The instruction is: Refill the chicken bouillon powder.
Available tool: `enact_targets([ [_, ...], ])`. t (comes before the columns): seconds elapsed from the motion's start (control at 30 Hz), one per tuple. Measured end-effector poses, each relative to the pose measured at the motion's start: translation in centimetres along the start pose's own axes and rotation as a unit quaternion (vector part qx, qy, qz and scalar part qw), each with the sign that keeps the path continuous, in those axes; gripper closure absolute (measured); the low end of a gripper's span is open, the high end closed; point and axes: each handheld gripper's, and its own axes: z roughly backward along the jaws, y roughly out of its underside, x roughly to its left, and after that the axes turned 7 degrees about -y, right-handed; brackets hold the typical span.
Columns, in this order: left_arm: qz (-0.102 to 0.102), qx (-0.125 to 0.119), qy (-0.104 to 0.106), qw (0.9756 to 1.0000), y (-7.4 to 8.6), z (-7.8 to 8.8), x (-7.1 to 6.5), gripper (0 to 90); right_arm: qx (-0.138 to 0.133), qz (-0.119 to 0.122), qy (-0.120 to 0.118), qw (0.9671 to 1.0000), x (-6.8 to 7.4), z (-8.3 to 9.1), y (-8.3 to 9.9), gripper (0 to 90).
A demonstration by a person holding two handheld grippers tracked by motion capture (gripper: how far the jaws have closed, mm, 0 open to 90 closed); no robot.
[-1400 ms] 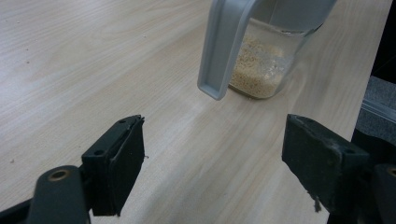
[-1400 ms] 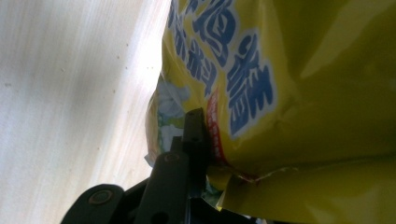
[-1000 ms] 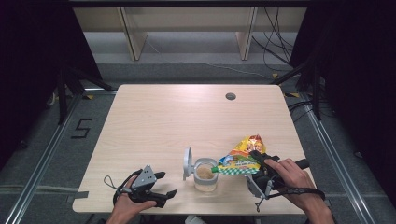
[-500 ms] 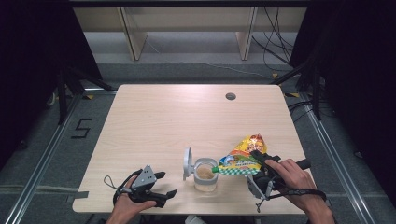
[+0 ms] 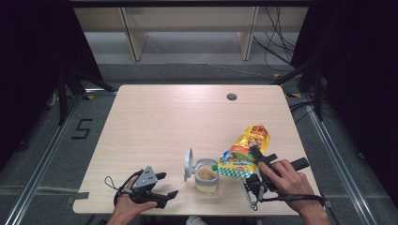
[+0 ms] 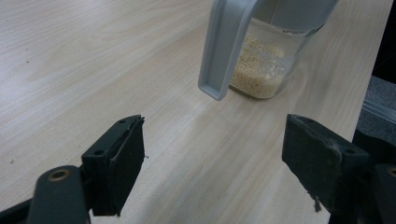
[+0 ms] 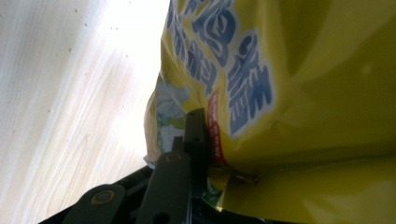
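A yellow and green snack bag (image 5: pixel 245 152) is held tilted, its lower end at the rim of a clear jar (image 5: pixel 206 177) with pale grains in the bottom. The jar's grey lid (image 5: pixel 188 164) stands flipped open on its left side. My right gripper (image 5: pixel 252 161) is shut on the bag; in the right gripper view one black finger (image 7: pixel 196 135) presses against the bag (image 7: pixel 303 93) and the other is hidden behind it. My left gripper (image 5: pixel 166 184) rests open near the table's front edge, left of the jar (image 6: pixel 266 65), with nothing between its fingers (image 6: pixel 122 163).
The light wooden table (image 5: pixel 178 122) has a round cable hole (image 5: pixel 231 97) at the back right. Shelving and cables stand on the floor beyond the far edge. The jar's hanging lid (image 6: pixel 224 51) is just ahead of the left gripper.
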Motion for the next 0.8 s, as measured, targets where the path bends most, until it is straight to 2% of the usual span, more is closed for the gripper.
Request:
enact_targets([
  [0.03,0.0,-0.001,0.0,1.0,0.0,0.0,0.0,20.6,-0.004,-0.01,0.007,0.9999,0.3,-0.1,-0.1,77.7],
  [0.2,0.011,-0.012,0.005,0.9999,0.1,-0.2,-0.2,20.6,-0.005,0.034,0.018,0.9993,-0.5,-0.2,-0.5,77.7],
  [0.27,0.01,-0.011,0.005,0.9999,0.1,-0.2,-0.1,20.6,0.012,0.033,0.016,0.9993,-0.5,0.0,-0.5,77.8],
  [0.33,0.008,-0.01,0.005,0.9999,0.1,-0.1,-0.1,20.6,0.01,0.059,0.028,0.9978,-1.0,0.0,-0.6,77.8],
  [0.37,0.009,-0.011,0.005,0.9999,0.1,-0.2,-0.1,20.6,0.021,0.037,0.025,0.9988,-0.7,0.1,-0.6,77.8],
  [0.4,0.015,-0.017,0.004,0.9997,0.1,-0.3,-0.2,20.6,0.018,0.051,0.029,0.9981,-0.9,0.1,-0.7,77.8],
  [0.43,0.015,-0.016,0.003,0.9998,0.1,-0.3,-0.2,20.6,0.021,0.052,0.027,0.9981,-0.9,0.1,-0.7,77.8],
  [0.47,0.014,-0.014,0.005,0.9998,0.1,-0.2,-0.2,20.6,0.025,0.043,0.029,0.9983,-0.8,0.1,-0.8,77.8],
  [0.5,0.009,-0.011,0.005,0.9999,0.1,-0.2,-0.1,20.6,0.025,0.053,0.024,0.998,-0.9,0.1,-0.9,77.8],
  [0.6,0.012,-0.011,0.006,0.9998,0.0,-0.3,-0.1,20.6,0.025,0.052,0.031,0.9978,-0.8,0.1,-1.0,77.8],
  [0.63,0.012,-0.009,0.007,0.9999,0.0,-0.3,-0.1,20.6,0.019,0.082,0.036,0.9958,-1.1,-0.1,-0.9,77.8],
  [0.7,0.009,-0.005,0.006,0.9999,-0.1,-0.3,-0.1,20.6,0.025,0.099,0.036,0.9941,-1.3,0.0,-1.0,77.8],
  [0.73,0.009,-0.007,0.006,0.9999,-0.1,-0.3,-0.1,20.6,0.022,0.085,0.037,0.9955,-1.1,-0.1,-1.0,77.8],
  [0.8,0.008,-0.007,0.006,0.9999,-0.1,-0.3,-0.1,20.6,0.023,0.091,0.031,0.9951,-1.1,-0.1,-1.0,77.9],
])
